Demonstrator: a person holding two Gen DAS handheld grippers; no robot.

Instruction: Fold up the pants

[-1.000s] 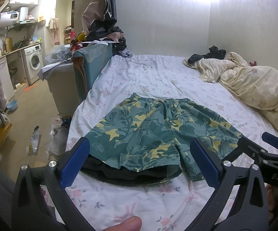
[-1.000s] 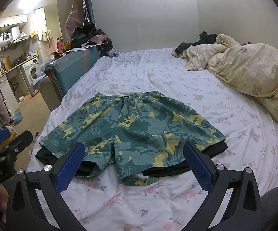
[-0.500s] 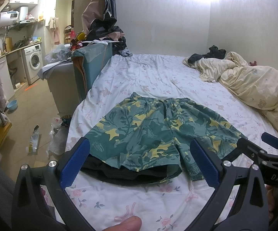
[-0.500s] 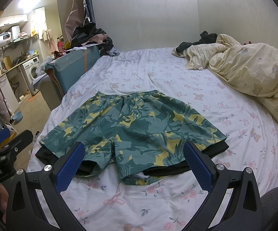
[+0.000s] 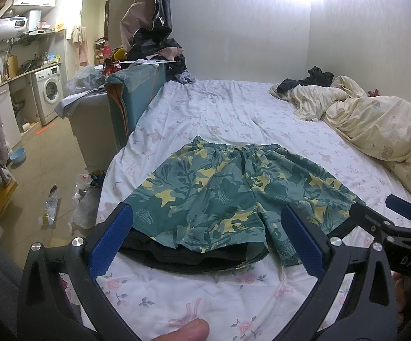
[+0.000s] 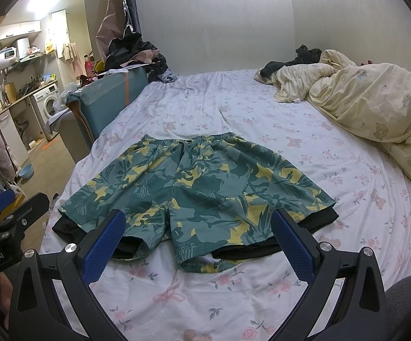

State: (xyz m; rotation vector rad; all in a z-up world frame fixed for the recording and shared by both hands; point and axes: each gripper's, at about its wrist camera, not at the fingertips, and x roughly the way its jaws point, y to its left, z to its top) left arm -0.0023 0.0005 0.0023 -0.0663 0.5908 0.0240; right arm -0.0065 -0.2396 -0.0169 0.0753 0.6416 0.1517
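Green and yellow patterned shorts [image 5: 233,193] [image 6: 194,187] lie spread flat on the bed, waistband at the far side, black lining showing at the leg hems. My left gripper [image 5: 206,238] hangs open above the near hem of the left leg, nothing between its blue pads. My right gripper [image 6: 195,241] is open too, hovering over the near hems by the crotch. Neither touches the cloth. Each gripper shows at the edge of the other's view.
The bed sheet [image 6: 233,113] is white with a floral print. A cream duvet [image 5: 376,130] [image 6: 370,108] is bunched at the right. A teal box [image 5: 131,93] and piled clothes stand at the bed's left edge. Beyond are floor clutter and a washing machine [image 5: 47,91].
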